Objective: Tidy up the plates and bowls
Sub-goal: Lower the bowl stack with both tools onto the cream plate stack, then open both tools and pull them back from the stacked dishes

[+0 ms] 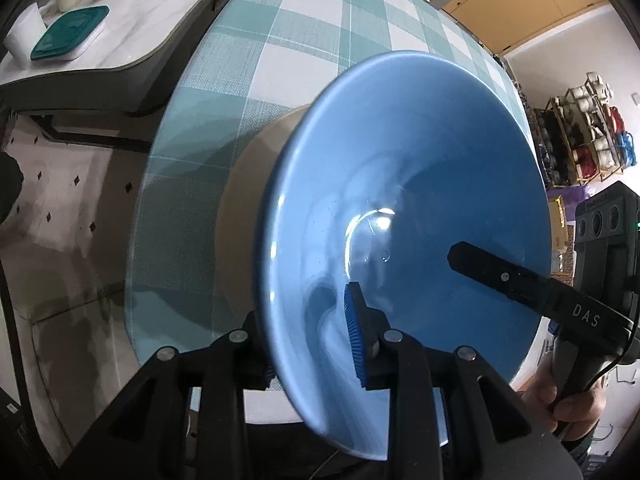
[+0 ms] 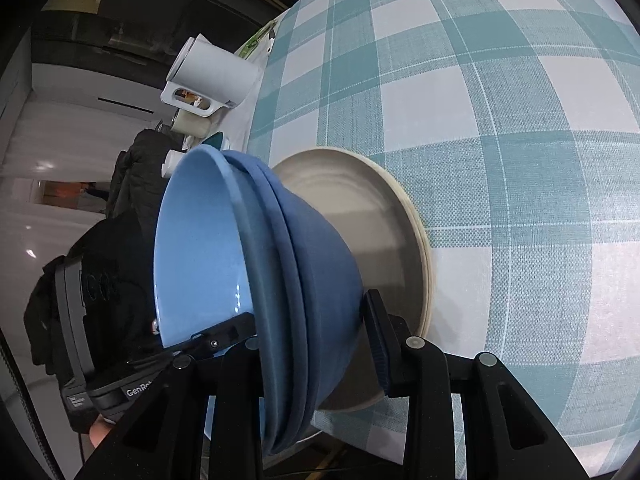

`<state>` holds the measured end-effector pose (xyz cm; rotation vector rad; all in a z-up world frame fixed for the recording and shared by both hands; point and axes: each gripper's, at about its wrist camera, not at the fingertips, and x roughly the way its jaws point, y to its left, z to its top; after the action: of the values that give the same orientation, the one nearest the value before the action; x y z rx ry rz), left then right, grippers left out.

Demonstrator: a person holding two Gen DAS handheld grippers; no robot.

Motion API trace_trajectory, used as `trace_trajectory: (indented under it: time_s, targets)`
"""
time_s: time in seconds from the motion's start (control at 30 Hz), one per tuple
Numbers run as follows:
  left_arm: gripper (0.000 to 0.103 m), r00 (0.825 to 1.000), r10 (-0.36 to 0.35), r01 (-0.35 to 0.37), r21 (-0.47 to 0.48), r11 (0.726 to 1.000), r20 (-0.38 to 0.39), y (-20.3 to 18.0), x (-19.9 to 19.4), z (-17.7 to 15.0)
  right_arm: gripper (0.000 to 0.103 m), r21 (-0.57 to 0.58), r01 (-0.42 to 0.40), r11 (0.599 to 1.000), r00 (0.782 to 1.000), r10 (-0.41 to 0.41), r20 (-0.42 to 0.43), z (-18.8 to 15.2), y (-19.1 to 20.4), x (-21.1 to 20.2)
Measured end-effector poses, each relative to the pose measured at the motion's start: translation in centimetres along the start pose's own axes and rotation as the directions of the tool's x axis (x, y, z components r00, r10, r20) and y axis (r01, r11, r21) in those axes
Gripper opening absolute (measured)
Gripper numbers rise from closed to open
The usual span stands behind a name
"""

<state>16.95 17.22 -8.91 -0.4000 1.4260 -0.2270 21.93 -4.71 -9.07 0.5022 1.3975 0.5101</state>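
Left wrist view: a stack of blue bowls (image 1: 400, 200), nested one in another, stands on beige plates (image 1: 248, 184) near the edge of a table under a teal-and-white checked cloth (image 1: 304, 20). The left gripper (image 1: 312, 340) straddles the near rim, one blue-ribbed pad (image 1: 354, 336) against the inner wall and the other finger outside, so it appears closed on the rim. The right gripper (image 2: 316, 332) spans all the nested rims on the opposite side, its outer pad (image 2: 376, 344) against the lowest bowl's wall, seemingly clamped; gripping from two sides probably keeps the stack level and centred on the plates. In the right wrist view the bowls (image 2: 280, 264) sit toward the plates' (image 2: 404, 240) near side, leaving their far part bare. Beyond the table's edge a marble-patterned counter (image 1: 132, 28) carries a teal-lidded container (image 1: 68, 34), a white cup (image 1: 22, 36) and a white kettle (image 2: 216, 76). A hand (image 1: 568, 404) holds the right gripper's handle. Nothing on the cloth stands in the way.
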Motion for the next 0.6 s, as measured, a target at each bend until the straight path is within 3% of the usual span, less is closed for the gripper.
trace_trajectory:
  time_s: [0.1,0.2,0.3,0.37,0.43,0.53,0.6]
  targets:
    - [0.027,1.0,-0.009,0.009,-0.006,1.0,0.012,0.2,0.0,0.0,0.042,0.011,-0.033,0.999,0.999,0.033,-0.001,0.0,-0.2,-0.2]
    - [0.034,0.999,0.027,-0.028,0.019,0.999,0.044,-0.1,-0.4,-0.3,0.052,-0.021,-0.008,1.0,0.999,0.009,0.039,0.0,0.4,-1.0]
    - [0.05,0.995,0.062,-0.065,0.027,0.998,0.079,-0.5,-0.9,-0.6,0.053,-0.055,0.016,0.998,0.998,-0.012,0.062,-0.1,0.7,-1.7]
    - [0.05,0.991,0.081,-0.084,0.018,0.996,0.105,-0.5,-1.5,-0.8,0.056,-0.066,0.026,0.998,0.997,-0.021,0.076,-0.2,0.6,-2.1]
    - [0.05,0.988,0.091,-0.094,0.015,0.995,0.123,-0.5,-2.0,-1.0,0.065,-0.082,0.042,0.996,0.995,-0.034,0.097,-0.4,0.5,-2.7]
    - [0.052,0.983,0.112,-0.111,-0.015,0.994,0.144,0.1,-2.7,-1.4,0.066,-0.114,0.059,0.992,0.989,-0.043,0.138,-0.9,0.4,-3.8]
    - [0.052,0.968,0.159,-0.154,-0.044,0.987,0.195,0.3,-3.7,-2.3,0.066,-0.165,0.063,0.984,0.983,-0.032,0.181,-1.3,0.6,-4.7]
